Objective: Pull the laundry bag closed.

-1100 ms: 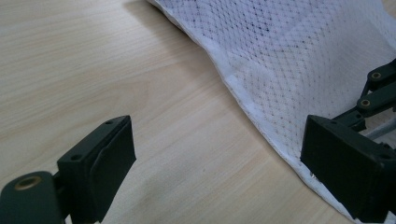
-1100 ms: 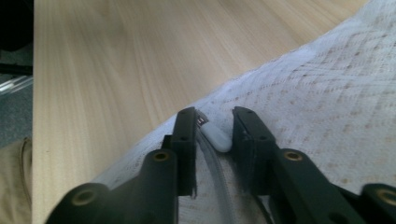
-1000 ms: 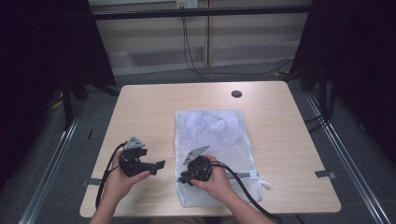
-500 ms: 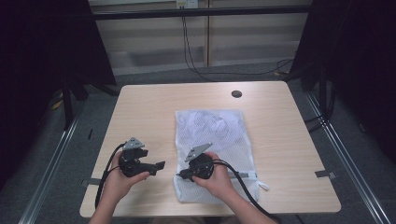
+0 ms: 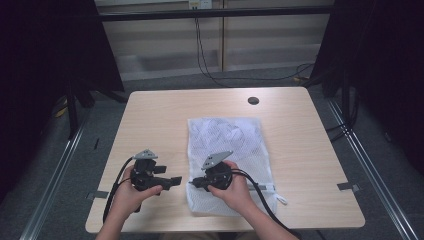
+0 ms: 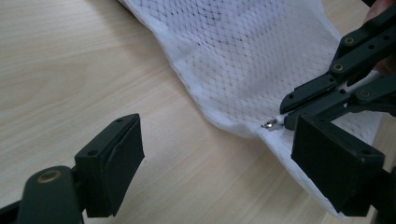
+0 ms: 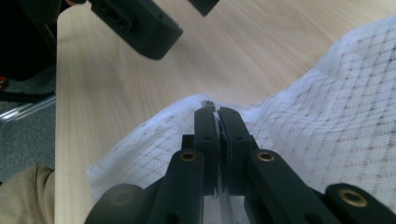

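— Looking at the pale wooden tabletop, what sits on it?
— A white mesh laundry bag lies flat, right of centre, on grey flooring's room side.
— And the claws?
— The right claw is clamped on the bag's near-left edge by its small metal zipper pull. The left claw, just left of the bag, gapes wide, its jaws just narrowing slightly, holding nothing.

Tongs pinched on small metal zipper pull, white mesh bag, wooden table
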Demonstrator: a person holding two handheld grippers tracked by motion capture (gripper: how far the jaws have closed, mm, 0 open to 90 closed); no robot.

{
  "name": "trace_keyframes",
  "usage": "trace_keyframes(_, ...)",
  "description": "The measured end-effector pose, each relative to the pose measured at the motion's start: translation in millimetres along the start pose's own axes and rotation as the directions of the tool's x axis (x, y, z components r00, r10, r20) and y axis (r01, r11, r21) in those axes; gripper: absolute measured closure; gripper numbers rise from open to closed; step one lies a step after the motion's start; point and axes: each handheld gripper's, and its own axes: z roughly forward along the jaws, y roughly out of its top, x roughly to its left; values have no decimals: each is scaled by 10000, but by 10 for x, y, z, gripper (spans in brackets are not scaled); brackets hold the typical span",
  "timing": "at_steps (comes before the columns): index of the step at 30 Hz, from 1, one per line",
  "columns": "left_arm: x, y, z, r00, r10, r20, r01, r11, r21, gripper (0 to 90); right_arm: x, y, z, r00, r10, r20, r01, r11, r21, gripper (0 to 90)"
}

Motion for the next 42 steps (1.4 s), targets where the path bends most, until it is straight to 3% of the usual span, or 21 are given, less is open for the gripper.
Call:
trace_keyframes(10,-33,-6,106,9970,-424,651,388,9977,548,201,-16,19,-68,10000,44,-8,-44,9993,-368,872)
trace_keyframes(13,-55,2,145,9923,-786,961,721,9950,690,240,-16,22,-76,10000,48,-38,-50,9990,-442,872)
trace_keyframes(20,-84,21,203,9814,-1227,1477,1080,9887,1039,332,-22,32,-102,10000,86,5,-86,9985,-533,872)
trace_keyframes(29,-118,22,270,9786,-1158,1699,929,9862,1370,384,-23,41,-104,9999,144,17,-143,9980,-610,872)
trace_keyframes(42,-154,52,316,9733,-1195,1961,951,9870,1296,442,-23,66,-124,9999,112,-7,-112,9972,-738,872)
